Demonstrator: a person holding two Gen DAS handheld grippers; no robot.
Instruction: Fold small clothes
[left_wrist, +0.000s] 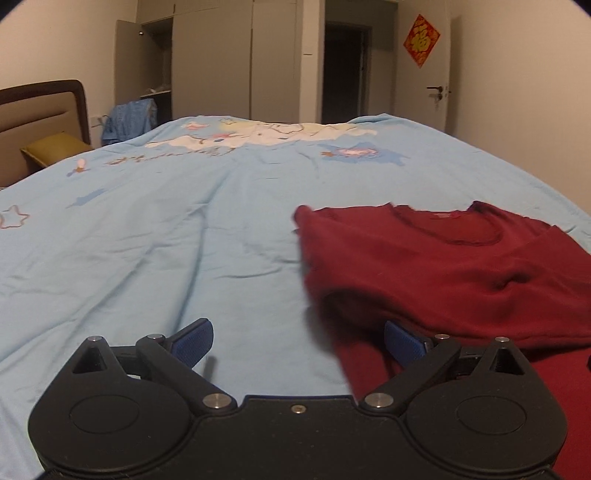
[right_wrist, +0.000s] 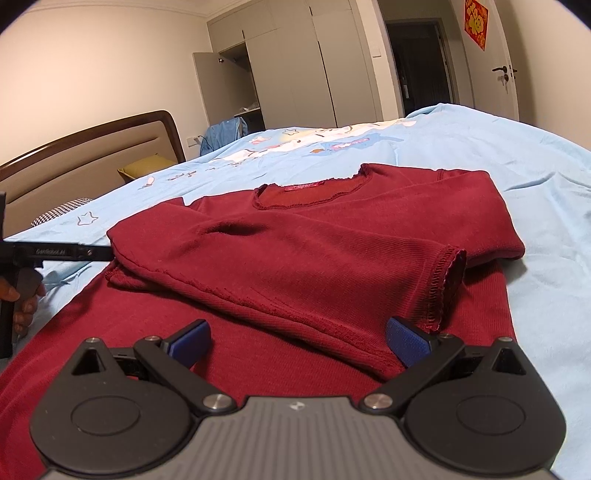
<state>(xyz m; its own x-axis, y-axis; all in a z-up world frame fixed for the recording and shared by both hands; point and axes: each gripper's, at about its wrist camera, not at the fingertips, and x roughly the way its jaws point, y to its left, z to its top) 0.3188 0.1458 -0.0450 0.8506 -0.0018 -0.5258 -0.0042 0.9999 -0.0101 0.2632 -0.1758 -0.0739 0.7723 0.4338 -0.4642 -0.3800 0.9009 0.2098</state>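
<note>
I see my left gripper (left_wrist: 298, 341) wide open and empty, over the bare blue bed sheet (left_wrist: 147, 240) at the left edge of the red shirt (right_wrist: 314, 240). My right gripper (right_wrist: 298, 339), also wide open and empty, hovers above the shirt's lower part, near its folded sleeve cuff (right_wrist: 448, 280).

A shirt (right_wrist: 306, 251) lies flat on the bed (right_wrist: 535, 192) near its front edge, both sleeves folded across its body, collar toward the far edge.
</note>
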